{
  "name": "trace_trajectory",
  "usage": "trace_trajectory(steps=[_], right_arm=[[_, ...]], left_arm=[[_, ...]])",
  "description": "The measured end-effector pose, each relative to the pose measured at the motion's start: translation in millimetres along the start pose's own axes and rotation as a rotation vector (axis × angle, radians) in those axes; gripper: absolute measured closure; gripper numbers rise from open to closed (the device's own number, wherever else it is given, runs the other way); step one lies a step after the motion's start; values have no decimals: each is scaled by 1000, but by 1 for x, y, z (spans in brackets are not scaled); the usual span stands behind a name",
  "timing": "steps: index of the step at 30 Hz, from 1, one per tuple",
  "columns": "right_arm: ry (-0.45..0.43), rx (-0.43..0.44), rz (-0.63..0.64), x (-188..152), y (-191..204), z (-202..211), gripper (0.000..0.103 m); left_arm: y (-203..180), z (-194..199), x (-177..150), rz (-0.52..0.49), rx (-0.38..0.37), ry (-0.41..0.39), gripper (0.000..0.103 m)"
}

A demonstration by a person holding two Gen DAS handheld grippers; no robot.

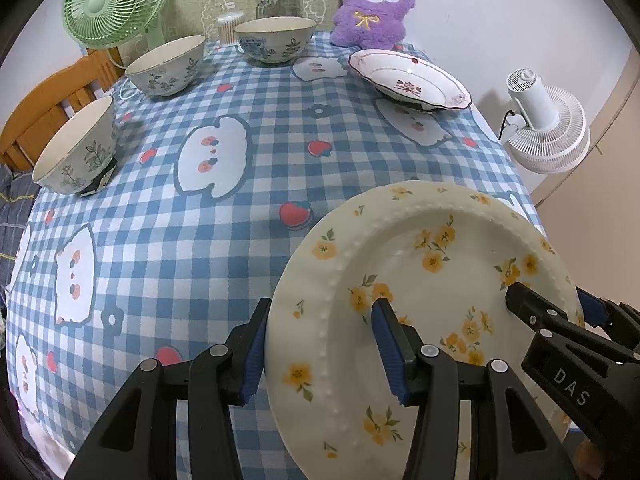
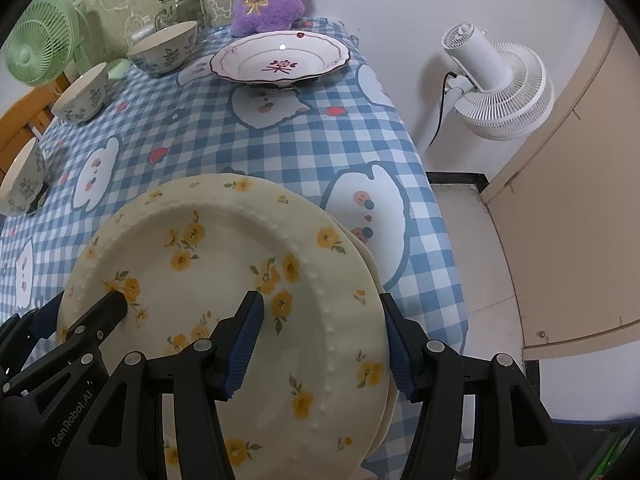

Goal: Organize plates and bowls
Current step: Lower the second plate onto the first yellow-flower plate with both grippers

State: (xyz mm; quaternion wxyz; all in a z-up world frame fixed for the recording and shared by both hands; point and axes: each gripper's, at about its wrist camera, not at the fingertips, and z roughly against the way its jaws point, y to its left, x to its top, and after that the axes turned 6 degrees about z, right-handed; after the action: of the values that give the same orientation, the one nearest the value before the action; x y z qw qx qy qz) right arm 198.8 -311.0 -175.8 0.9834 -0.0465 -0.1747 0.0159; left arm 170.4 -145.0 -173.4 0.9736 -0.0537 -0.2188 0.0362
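Note:
A cream plate with yellow flowers (image 1: pixel 420 280) (image 2: pixel 224 264) hangs tilted over the near right corner of the table. My left gripper (image 1: pixel 324 352) (image 2: pixel 80 308) is shut on its left rim and my right gripper (image 2: pixel 324 332) (image 1: pixel 556 304) is shut on its right rim. The rim of a second cream plate (image 2: pixel 370 258) shows just beneath it on the right. Three leaf-patterned bowls (image 1: pixel 76 148) (image 1: pixel 166 66) (image 1: pixel 276 40) stand along the left and far side. At the far right sits a white plate with a pink flower (image 1: pixel 408 78) (image 2: pixel 280 58).
The table wears a blue checked cloth (image 1: pixel 240 220). At the back stand a green fan (image 1: pixel 108 4), a glass jar (image 1: pixel 280 0) and a purple plush toy (image 1: pixel 374 4). A white fan (image 2: pixel 500 80) stands on the floor past the right edge. A wooden chair (image 1: pixel 44 108) is at the left.

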Motion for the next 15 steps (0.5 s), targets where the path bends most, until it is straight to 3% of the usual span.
trace_trajectory(steps=[15], right_arm=[[-20, -23, 18, 0, -4, -1, 42]], left_arm=[[-1, -5, -4, 32, -32, 5, 52]])
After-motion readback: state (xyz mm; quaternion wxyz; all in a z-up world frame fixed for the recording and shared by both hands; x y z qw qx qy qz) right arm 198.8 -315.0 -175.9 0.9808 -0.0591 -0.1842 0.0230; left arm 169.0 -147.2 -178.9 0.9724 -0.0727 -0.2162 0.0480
